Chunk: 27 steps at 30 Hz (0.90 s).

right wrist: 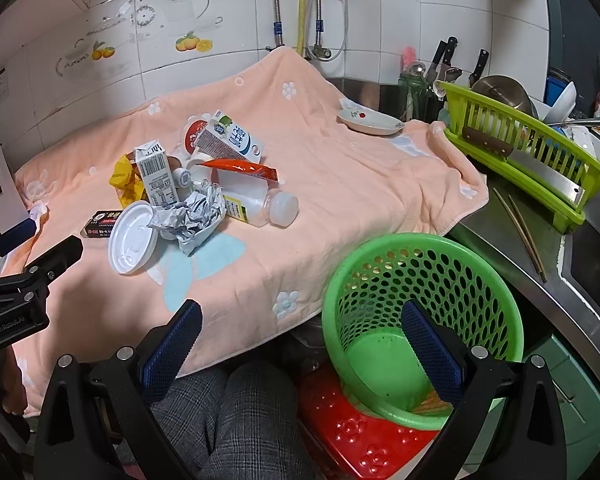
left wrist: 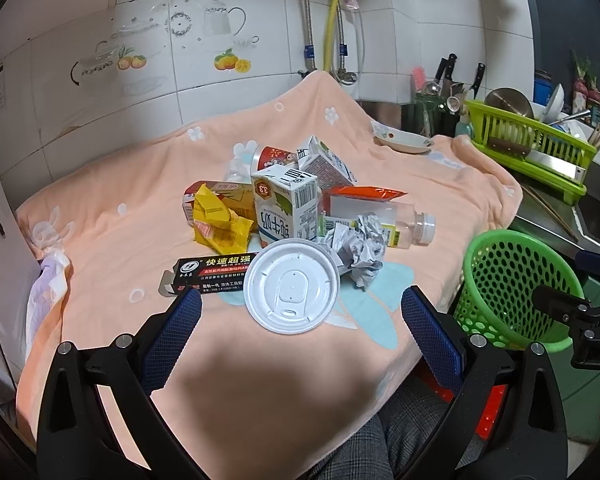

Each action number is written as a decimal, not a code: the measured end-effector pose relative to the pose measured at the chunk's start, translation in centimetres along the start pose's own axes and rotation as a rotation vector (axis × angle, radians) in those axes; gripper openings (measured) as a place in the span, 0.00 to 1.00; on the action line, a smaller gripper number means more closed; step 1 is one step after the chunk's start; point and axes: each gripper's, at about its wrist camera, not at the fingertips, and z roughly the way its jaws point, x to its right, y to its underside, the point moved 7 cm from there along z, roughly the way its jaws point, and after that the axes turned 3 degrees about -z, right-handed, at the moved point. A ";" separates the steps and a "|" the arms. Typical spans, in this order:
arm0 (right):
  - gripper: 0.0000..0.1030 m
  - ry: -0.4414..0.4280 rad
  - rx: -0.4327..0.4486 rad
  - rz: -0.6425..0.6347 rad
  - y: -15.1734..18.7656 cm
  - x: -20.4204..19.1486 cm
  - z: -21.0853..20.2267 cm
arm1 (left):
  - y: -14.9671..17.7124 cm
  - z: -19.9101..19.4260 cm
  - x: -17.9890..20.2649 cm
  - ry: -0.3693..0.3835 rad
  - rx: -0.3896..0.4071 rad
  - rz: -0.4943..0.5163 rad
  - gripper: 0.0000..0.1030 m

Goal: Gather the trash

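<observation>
both empty, jaws apart — left gripper (left wrist: 301, 300) near the white lid (left wrist: 291, 285), right gripper (right wrist: 301, 316) beside the green basket (right wrist: 420, 300)

A home kitchen: white wall tiles (left wrist: 228, 92) carry teapot-and-fruit decals (left wrist: 228, 36), with water hoses (right wrist: 278, 4) running down to a tap at the far wall. At far right, knives (right wrist: 444, 58) stand beside a green dish rack (right wrist: 540, 160) holding a pot, bowls and a cleaver, next to a steel sink (right wrist: 596, 248). Chopsticks (right wrist: 520, 232) lie on the steel counter.
</observation>
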 end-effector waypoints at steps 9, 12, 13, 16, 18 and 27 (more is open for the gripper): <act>0.94 0.000 0.001 0.001 -0.2 0.2 0.3 | -0.2 0.5 0.2 -0.006 -0.006 0.012 0.95; 0.94 -0.001 0.001 0.003 -0.4 0.5 0.7 | -0.2 0.9 0.2 -0.008 -0.012 0.015 0.95; 0.94 -0.001 0.002 0.003 -0.5 0.5 1.0 | -0.2 1.1 0.2 -0.009 -0.016 0.015 0.95; 0.94 -0.001 0.003 0.004 -0.7 0.7 1.2 | -0.2 1.5 0.0 -0.009 -0.028 0.009 0.95; 0.94 -0.008 0.003 0.007 -0.8 0.8 1.5 | -0.1 1.8 -0.1 -0.013 -0.036 0.004 0.95; 0.94 -0.038 0.001 -0.004 -1.3 -0.1 2.7 | -0.3 2.6 -1.4 -0.032 -0.051 -0.018 0.95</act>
